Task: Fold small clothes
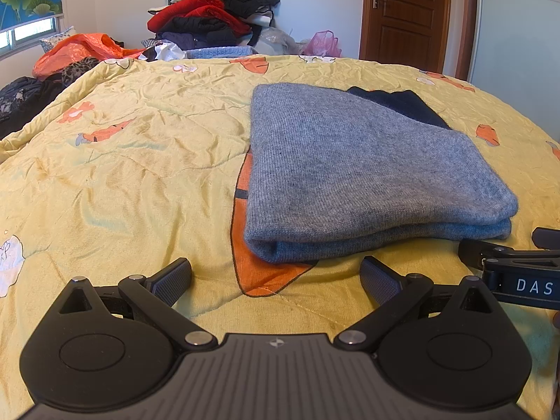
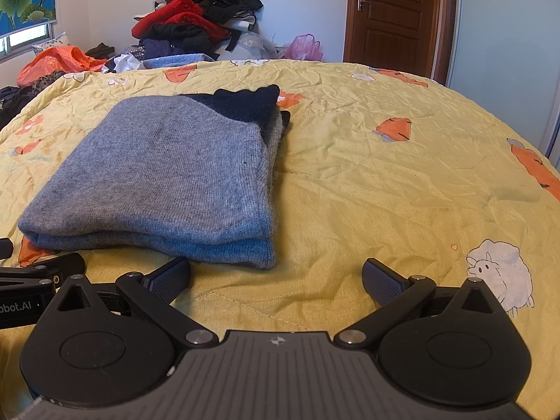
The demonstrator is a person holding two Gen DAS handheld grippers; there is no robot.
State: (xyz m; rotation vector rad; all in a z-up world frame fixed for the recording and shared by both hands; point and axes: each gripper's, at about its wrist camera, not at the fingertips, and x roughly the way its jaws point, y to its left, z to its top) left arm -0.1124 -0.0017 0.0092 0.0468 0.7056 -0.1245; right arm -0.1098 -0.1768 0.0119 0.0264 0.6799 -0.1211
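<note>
A grey knit sweater [image 1: 350, 171] lies folded into a flat stack on the yellow quilt [image 1: 122, 175], with a dark navy part [image 1: 395, 105] showing at its far end. It also shows in the right wrist view [image 2: 157, 182], left of centre. My left gripper [image 1: 276, 276] is open and empty, just in front of the sweater's near fold. My right gripper [image 2: 276, 276] is open and empty, in front of the sweater's near right corner. The right gripper's body shows in the left wrist view [image 1: 514, 273], and the left gripper's body in the right wrist view [image 2: 31, 280].
A pile of red, black and blue clothes [image 1: 210, 17] stands beyond the bed's far edge. Orange [image 1: 77, 52] and pink [image 1: 323, 43] plastic bags lie near it. A wooden door [image 1: 406, 14] is at the back right. Dark clothes [image 1: 24, 101] lie off the bed's left edge.
</note>
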